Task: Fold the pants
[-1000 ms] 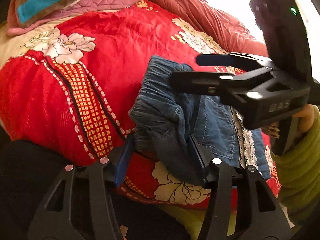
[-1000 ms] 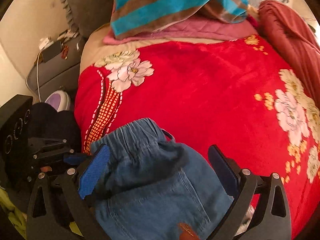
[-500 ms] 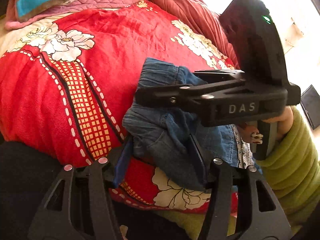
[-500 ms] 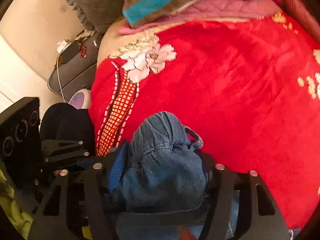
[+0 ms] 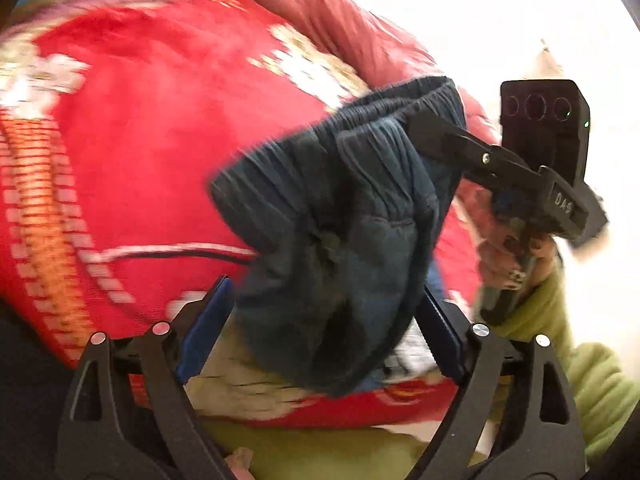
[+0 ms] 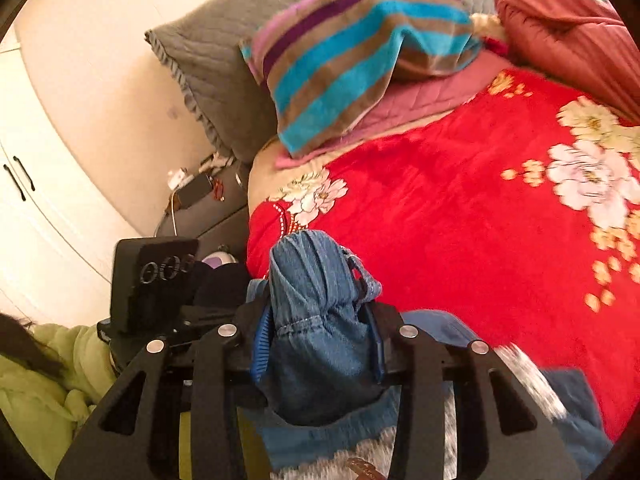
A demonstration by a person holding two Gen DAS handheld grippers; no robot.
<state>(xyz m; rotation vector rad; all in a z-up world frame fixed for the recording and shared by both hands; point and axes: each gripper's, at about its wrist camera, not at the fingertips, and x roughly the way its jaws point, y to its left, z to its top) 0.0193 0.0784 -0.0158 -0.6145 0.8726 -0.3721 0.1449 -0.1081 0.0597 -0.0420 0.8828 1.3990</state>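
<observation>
The blue denim pants hang bunched between both grippers, lifted above the red floral blanket. My left gripper is shut on a thick wad of the denim near the waistband. My right gripper is shut on the elastic waistband of the pants, and its black body shows in the left wrist view at the right. The rest of the pants, with a white lace trim, trails down below the right gripper.
The blanket covers a bed. A striped towel lies on a grey pillow at the head. A maroon quilt is bundled at the far right. A grey nightstand with cables stands left of the bed.
Both grippers have lifted the pants up off the blanket. The right gripper has closed tighter on the waistband and moved up and to the right, away from the left gripper.
</observation>
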